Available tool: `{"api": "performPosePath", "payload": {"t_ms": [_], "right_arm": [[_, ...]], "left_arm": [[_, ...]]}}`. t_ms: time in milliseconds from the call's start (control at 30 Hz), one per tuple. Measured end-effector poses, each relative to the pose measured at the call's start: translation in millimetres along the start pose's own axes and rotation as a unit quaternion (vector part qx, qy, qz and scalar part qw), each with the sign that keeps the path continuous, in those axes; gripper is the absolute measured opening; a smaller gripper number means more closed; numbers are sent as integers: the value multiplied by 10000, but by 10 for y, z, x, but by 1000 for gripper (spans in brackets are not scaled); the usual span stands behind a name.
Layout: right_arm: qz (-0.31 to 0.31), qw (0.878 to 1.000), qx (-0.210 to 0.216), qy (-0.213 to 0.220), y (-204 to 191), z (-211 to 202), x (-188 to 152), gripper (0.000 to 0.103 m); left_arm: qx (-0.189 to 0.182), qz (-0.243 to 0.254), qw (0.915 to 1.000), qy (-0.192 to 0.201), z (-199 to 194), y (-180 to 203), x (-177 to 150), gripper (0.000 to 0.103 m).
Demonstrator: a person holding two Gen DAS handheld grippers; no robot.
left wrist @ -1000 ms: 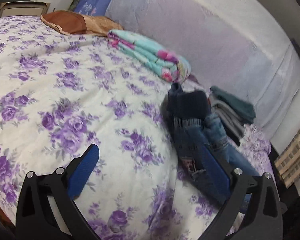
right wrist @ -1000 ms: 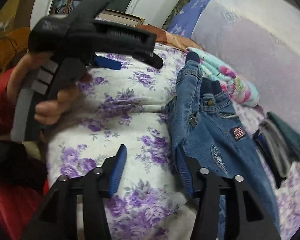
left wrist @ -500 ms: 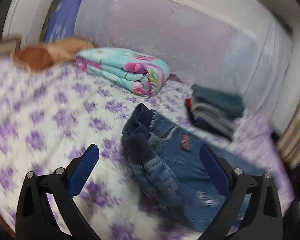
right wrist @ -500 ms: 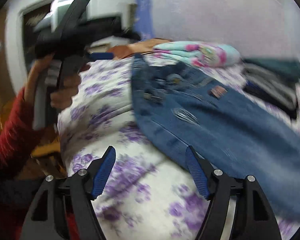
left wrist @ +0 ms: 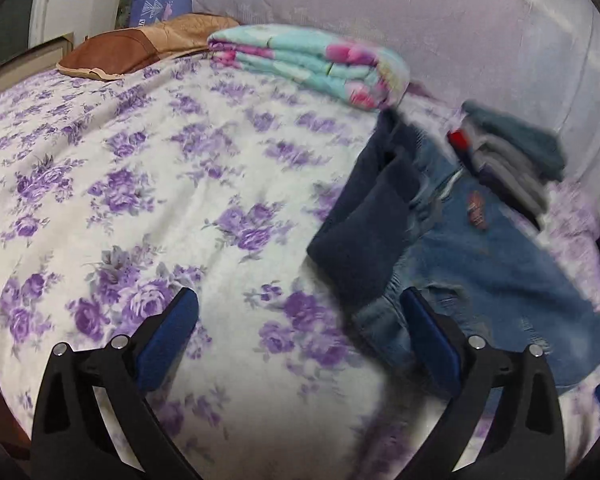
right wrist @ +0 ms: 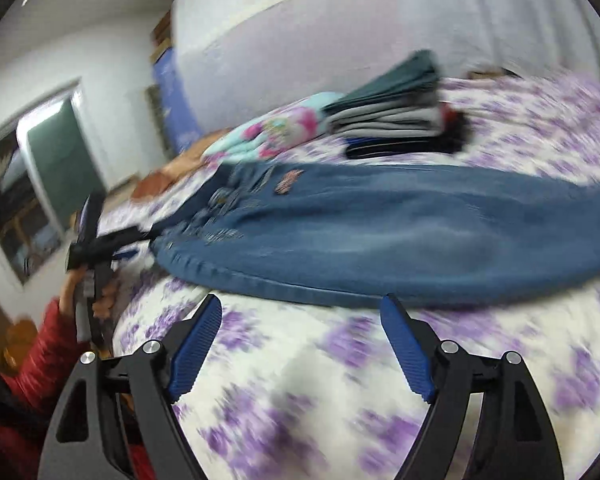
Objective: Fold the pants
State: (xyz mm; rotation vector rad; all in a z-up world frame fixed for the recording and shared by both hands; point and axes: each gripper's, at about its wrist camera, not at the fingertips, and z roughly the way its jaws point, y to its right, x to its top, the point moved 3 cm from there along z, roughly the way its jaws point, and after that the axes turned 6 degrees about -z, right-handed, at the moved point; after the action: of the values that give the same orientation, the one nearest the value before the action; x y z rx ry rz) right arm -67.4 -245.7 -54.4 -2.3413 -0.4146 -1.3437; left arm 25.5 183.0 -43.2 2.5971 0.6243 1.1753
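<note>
Cloth on the bed, plastic and metal on the tongs

The jeans ahead of the left tongs are matt, faded denim with a dark knit cuff; the bedsheet below is soft printed cotton. The right tongs have matt black plastic arms, ribbed blue pads and shiny metal rivets.

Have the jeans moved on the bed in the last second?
Yes. The jeans were bunched upright by the floral blanket; now they lie flat, legs stretched rightward along the folded pile.
</note>
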Motion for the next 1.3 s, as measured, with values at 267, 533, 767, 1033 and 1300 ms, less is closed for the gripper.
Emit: {"api": "performPosePath", "payload": {"t_ms": [267,533,767,1033,1300], "right_arm": [[2354,9690,-639,399,1142,-646,-270,82],[3625,9280,-694,510,2036,-499,-143,78],[3560,9283,-1018,343,2296,-194,-74,9],[3236,9410,-458,871,1806,-894,-54,7],[3628,9234,-1136,535,1872,-1303,-764,32]], "left_arm": [[-1206,92,9908,601,-374,385,252,98],[-826,113,9964,-140,313,349,54,98],[-701,142,9972,-195,368,340,62,98],[-904,-29,9957,-188,350,289,96,98],[-955,72,9951,-245,321,287,84,98]]}}
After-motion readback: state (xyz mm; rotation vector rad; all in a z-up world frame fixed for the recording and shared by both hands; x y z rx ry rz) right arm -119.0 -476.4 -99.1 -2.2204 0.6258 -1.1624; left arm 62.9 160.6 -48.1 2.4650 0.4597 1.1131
